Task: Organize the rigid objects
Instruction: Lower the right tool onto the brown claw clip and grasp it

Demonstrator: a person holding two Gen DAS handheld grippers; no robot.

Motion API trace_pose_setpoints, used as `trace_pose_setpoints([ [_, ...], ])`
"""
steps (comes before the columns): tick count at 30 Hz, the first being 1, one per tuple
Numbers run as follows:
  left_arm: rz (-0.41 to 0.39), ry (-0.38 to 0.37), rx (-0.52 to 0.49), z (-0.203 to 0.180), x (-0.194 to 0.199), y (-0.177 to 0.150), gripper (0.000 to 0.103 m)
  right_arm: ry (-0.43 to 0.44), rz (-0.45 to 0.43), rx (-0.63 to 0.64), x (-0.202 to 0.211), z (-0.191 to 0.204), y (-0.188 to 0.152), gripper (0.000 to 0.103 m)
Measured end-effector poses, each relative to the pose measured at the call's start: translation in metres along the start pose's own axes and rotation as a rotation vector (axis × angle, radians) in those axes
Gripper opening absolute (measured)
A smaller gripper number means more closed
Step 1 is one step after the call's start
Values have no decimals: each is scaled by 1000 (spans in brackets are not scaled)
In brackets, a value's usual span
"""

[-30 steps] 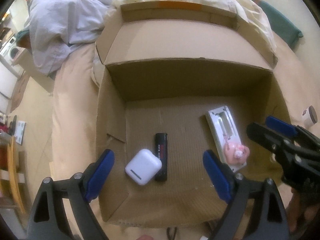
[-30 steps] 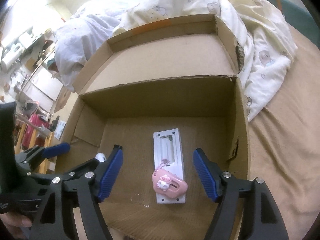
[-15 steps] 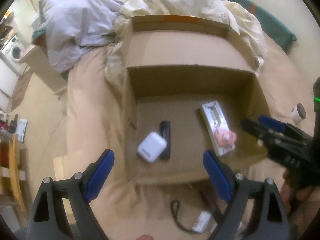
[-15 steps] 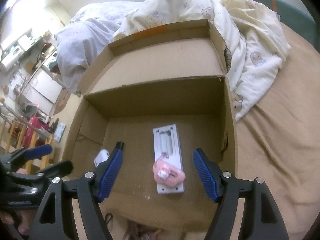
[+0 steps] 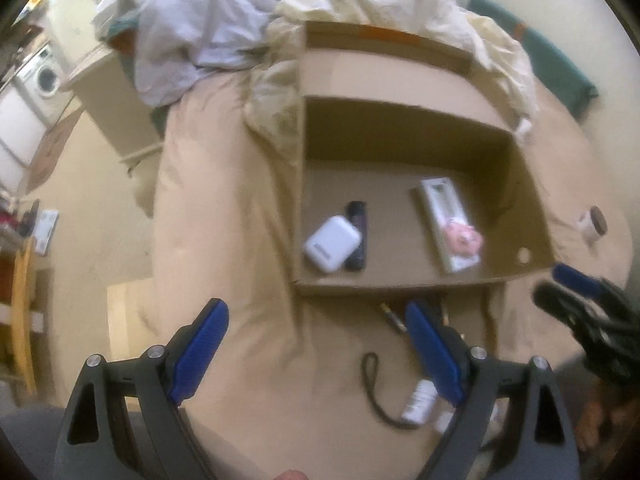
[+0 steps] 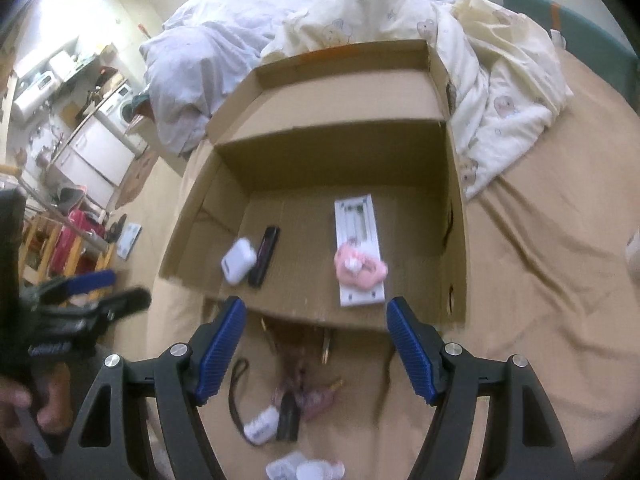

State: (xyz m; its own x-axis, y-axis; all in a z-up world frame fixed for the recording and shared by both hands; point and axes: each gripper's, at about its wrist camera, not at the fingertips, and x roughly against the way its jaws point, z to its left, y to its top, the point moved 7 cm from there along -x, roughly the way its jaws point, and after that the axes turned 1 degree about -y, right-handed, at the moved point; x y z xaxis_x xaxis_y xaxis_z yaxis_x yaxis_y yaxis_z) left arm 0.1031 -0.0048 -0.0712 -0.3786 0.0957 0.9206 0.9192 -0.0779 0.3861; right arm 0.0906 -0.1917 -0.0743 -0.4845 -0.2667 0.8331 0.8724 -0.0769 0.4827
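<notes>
An open cardboard box (image 5: 532, 216) (image 6: 454, 240) lies on a tan bed sheet. Inside it are a white earbud case (image 5: 331, 243) (image 6: 238, 260), a black lighter (image 5: 357, 236) (image 6: 264, 255), and a white tray (image 5: 444, 220) (image 6: 357, 240) with a pink charm (image 5: 464, 240) (image 6: 360, 268) on it. My left gripper (image 5: 316, 346) hangs open over the sheet in front of the box, nothing between its fingers. My right gripper (image 6: 314, 344) is open and empty too, above the box's front edge. Small loose items (image 6: 280, 416) lie on the sheet below it.
A black wrist strap with a small white device (image 5: 418, 400) lies in front of the box. A small dark-lidded jar (image 5: 592, 224) stands right of the box. Rumpled duvets (image 6: 400, 12) pile up behind it. The bed's left edge drops to the floor (image 5: 80, 208).
Both grippers have pulled back and up out of the box, so the whole box and the loose items in front of it now show. Both stay open and empty.
</notes>
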Motion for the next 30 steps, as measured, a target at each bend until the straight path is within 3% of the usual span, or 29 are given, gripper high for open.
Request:
trace_pose_setpoints([
  [4,30,-9,26,9,-12,-11,89,-17,9,-9,4,-3,-18,77],
  [7,37,-56,44,7,-11,-11,89,-30,6,-36,3,-14,-29,77],
  [10,40,-19,28,6,-14,-14,89,-37,9,-88,-1,-26,-35,77],
  [13,65,-38,35,3,-19,-17,89,-2,15,-112,-6,-23,-37,77],
  [21,53,-21,24,-2,-19,-12,89,120,244,-52,-56,17,-54,77],
  [25,52,-9,20,-1,-20,-10,89,82,326,-49,-88,26,-55,75],
  [28,55,-17,29,0,-21,-7,89,69,397,-74,-110,29,-58,60],
  [30,52,-22,34,0,-21,-4,89,25,429,-62,-124,29,-60,60],
])
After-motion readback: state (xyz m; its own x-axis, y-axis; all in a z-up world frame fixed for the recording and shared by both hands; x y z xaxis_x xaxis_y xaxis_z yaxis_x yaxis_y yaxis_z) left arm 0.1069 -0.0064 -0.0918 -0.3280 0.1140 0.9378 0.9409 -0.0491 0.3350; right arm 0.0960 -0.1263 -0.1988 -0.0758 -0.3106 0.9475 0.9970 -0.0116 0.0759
